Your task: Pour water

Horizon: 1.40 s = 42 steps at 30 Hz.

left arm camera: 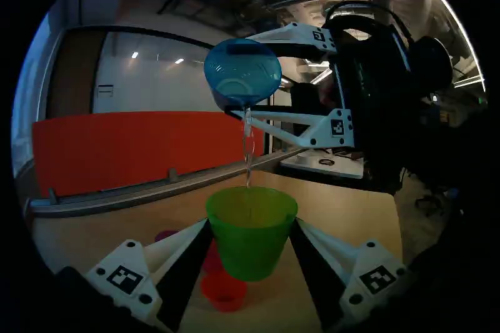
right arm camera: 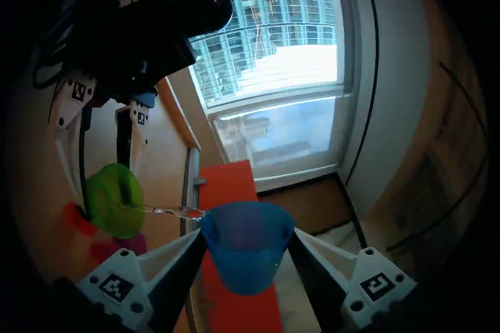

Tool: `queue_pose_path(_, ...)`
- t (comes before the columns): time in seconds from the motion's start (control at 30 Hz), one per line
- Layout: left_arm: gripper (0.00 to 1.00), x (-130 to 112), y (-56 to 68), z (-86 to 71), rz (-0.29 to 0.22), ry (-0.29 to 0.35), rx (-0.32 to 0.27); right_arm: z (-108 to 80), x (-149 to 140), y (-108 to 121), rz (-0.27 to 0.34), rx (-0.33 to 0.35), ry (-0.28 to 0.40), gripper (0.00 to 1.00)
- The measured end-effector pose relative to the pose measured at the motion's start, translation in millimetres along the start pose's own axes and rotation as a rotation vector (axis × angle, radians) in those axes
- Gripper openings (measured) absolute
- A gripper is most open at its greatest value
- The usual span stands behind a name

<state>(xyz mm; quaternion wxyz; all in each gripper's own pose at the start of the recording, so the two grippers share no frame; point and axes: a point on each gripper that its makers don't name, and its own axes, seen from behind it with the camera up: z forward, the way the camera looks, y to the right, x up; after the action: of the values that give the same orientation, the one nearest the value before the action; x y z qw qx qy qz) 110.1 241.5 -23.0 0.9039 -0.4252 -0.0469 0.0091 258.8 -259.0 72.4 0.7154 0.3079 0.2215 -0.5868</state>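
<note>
Left gripper (left arm camera: 251, 253) first, since it sits closest in the left gripper view: its two fingers are closed in on the green cup (left arm camera: 252, 217), one on each side of the lower wall, and the cup stands upright at lower centre of the frame. Thin plastic like this is light and will flex, so I judge that a firm squeeze would bend it. It gets heavier as it fills, and I'd keep my hold low and level. Just beneath it, at the bottom of the frame, a small red cup (left arm camera: 224, 292) rests on the table (left arm camera: 350, 208).

Above the green rim a thin stream of water (left arm camera: 248, 149) falls from upper centre, and it seems to land inside the mouth. It comes from the blue cup (left arm camera: 242, 74), tipped with its lip down, and the right gripper (right arm camera: 247, 265) has that cup clamped between both fingers. In the right gripper view the blue cup sits at lower centre. Wet plastic is slippery, I reckon, so the grip belongs on the dry wall, well below the lip.

Farther back, at left in the left gripper view, an orange panel (left arm camera: 125, 145) runs behind the table. A bright window (right arm camera: 275, 58) takes the upper middle of the right gripper view.
</note>
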Motion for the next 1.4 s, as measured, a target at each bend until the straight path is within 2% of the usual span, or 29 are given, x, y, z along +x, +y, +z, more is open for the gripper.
queue_pose_path(0.8,0.84,0.1,-2.5,-1.5,-0.005,0.003,0.003,3.4,9.1,3.7,-0.077,-0.011,0.009,0.89)
queue_pose_path(1.4,0.84,2.8,0.2,-0.8,-0.005,0.008,-0.001,3.5,18.2,10.8,-0.149,-0.025,0.017,0.89)
